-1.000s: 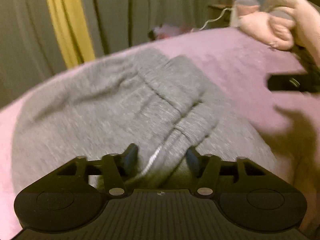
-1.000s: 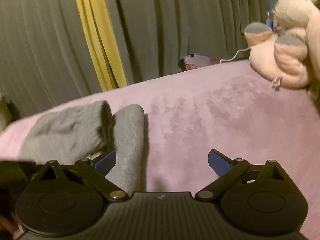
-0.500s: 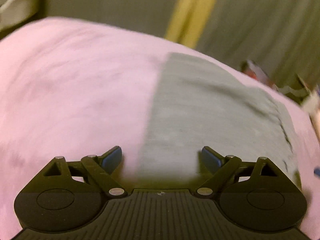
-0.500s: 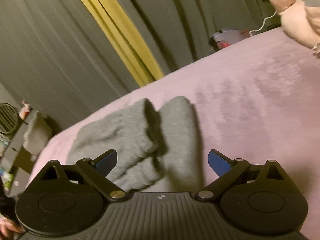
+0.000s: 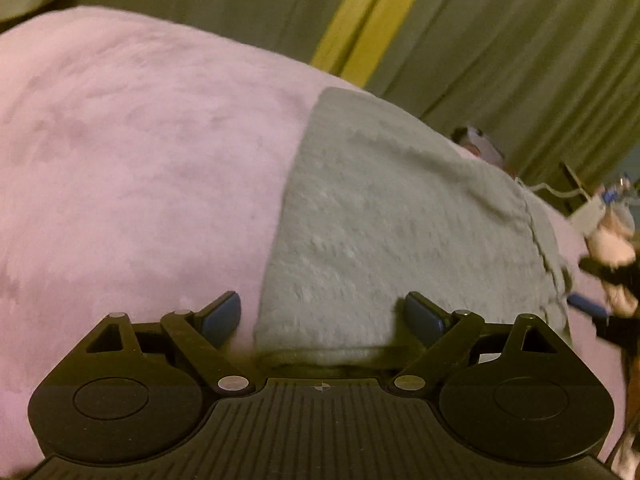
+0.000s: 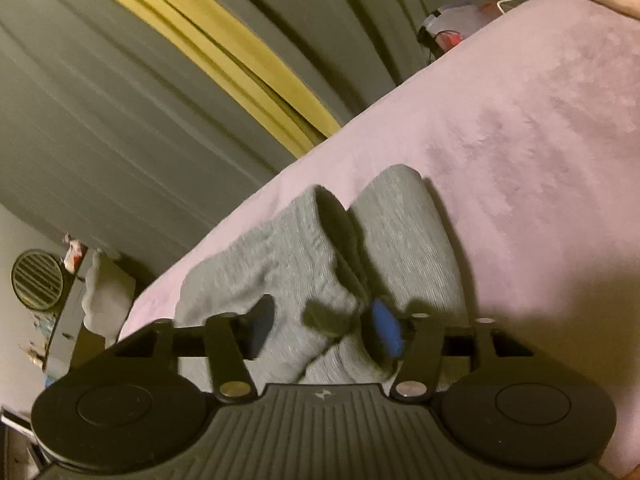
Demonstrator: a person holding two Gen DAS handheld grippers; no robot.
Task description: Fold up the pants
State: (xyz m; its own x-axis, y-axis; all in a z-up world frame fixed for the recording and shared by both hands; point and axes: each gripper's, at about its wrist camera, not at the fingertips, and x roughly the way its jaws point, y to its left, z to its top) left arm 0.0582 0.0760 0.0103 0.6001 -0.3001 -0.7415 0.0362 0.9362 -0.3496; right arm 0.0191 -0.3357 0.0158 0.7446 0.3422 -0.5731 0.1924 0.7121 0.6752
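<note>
Right gripper point(image 6: 322, 330): jaws have just been closing, grey cuff fabric between the blue pads; whether the pads press yet, cannot tell. Left gripper point(image 5: 322, 316): jaws have just been opening and stand wide, released, straddling the near left corner of the pants point(image 5: 400, 224) without pinching.

The pants lie on the pink blanket point(image 5: 132, 152), a flat grey panel in the left view. In the right view, two leg ends point(image 6: 340, 256) sit side by side with a dark gap between.

Progress, judged: legs seem stacked lengthwise; at least one cross fold remains, probably cuffs toward waist.

Count: one pair of pants, two cuffs, two grippers, one blanket, one yellow curtain stripe point(image 6: 224, 52), one plush toy point(image 5: 614, 240) at the far edge.
</note>
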